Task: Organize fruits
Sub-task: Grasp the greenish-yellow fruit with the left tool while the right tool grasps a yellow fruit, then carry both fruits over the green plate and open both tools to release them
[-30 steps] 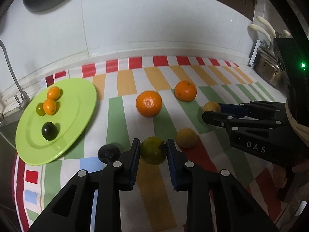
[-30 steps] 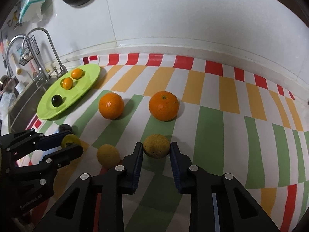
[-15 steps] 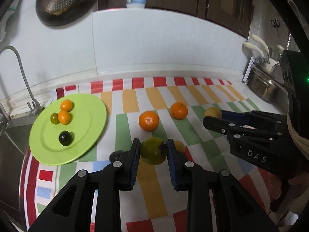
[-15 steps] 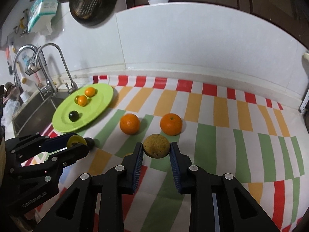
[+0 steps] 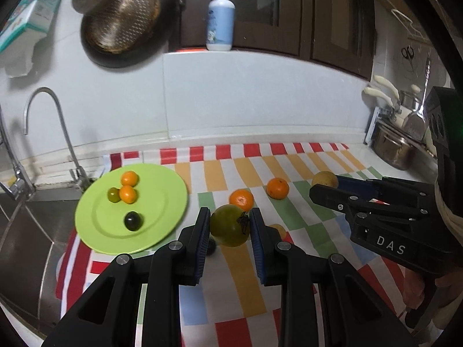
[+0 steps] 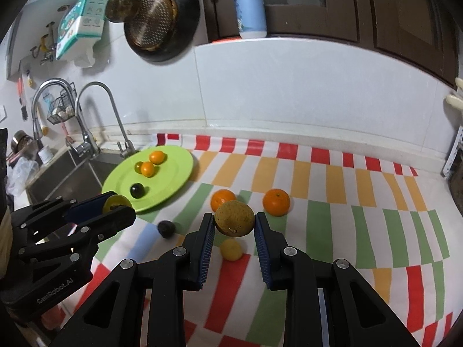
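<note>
Above a bench spread with a striped cloth (image 6: 330, 231), the left gripper (image 5: 230, 225) is clamped on a yellow-green fruit (image 5: 228, 229) (its dark stem end turned toward the right-hand finger), held clear of the cloth beside the green plate (image 5: 162, 202). The right gripper (image 6: 234, 227) is closed on a brownish-yellow fruit (image 6: 235, 218), likewise lifted off the cloth, as the right wrist view shows. On the plate lie two small orange fruits (image 6: 152, 162), a small green one touching the nearer of them, and a dark round fruit (image 6: 137, 190) apart toward the plate's near edge. Two oranges (image 6: 276, 201) sit on the cloth, near each other but not touching. A small yellow fruit (image 6: 231, 249) rests on the cloth below the right gripper, and a dark fruit (image 6: 166, 228) lies between the two grippers. A sink with a curved faucet (image 6: 99, 121) borders the plate's side; a pan (image 6: 162, 20) hangs on the wall above.
</note>
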